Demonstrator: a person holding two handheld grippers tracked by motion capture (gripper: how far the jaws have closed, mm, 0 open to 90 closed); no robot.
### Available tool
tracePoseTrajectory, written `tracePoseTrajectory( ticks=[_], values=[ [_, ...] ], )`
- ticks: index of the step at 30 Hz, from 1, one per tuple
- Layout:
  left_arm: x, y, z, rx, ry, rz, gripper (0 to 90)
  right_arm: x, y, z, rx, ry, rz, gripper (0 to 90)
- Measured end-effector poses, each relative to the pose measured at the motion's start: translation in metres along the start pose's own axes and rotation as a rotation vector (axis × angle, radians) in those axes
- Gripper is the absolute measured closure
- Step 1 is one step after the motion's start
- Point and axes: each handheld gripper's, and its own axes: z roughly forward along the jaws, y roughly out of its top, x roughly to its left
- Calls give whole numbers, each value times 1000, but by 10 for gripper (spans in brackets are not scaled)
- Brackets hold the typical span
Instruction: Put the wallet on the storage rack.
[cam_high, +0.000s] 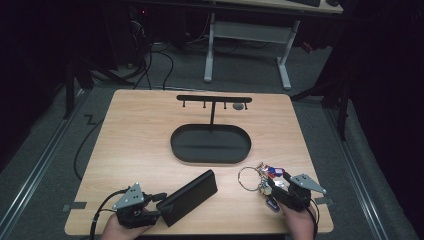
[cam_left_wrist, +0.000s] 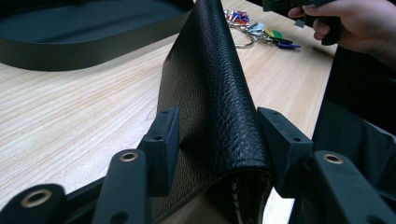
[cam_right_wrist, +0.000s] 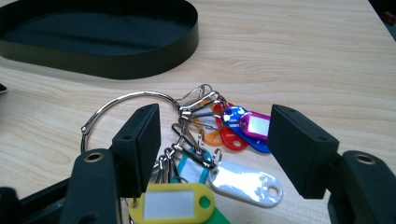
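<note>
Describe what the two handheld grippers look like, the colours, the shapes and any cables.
Both are black. The left gripper and the right gripper each carry a grey three-cornered plate on top, and a black cable trails from each. In the gripper views, each has two blocky matte black jaw pads on black arms with brass-coloured ringed holes. The hands are bare; no sleeves can be seen.
</note>
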Motion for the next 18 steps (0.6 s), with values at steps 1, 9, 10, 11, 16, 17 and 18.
tracePoseTrajectory(
  ticks=[1,9,10,11,16,17,18],
  values=[
    [1,0,0,-4,2,0,527,-1,-1,-1,0,1,-3,351],
    [6,0,-3,-22,21,8,660,-4,-6,-6,9,-9,1,352],
    [6,1,-3,-22,29,17,678,-3,-7,-7,11,-8,0,352],
    [7,1,-4,-21,35,19,690,-3,-8,-7,13,-8,-4,352],
    [10,3,-4,-16,47,11,714,-3,-9,-11,7,-11,-3,350],
    [10,4,-4,-17,45,15,714,-3,-10,-11,8,-10,-2,349],
    [10,4,-4,-17,44,15,716,-3,-10,-11,6,-8,-4,348]
  ],
)
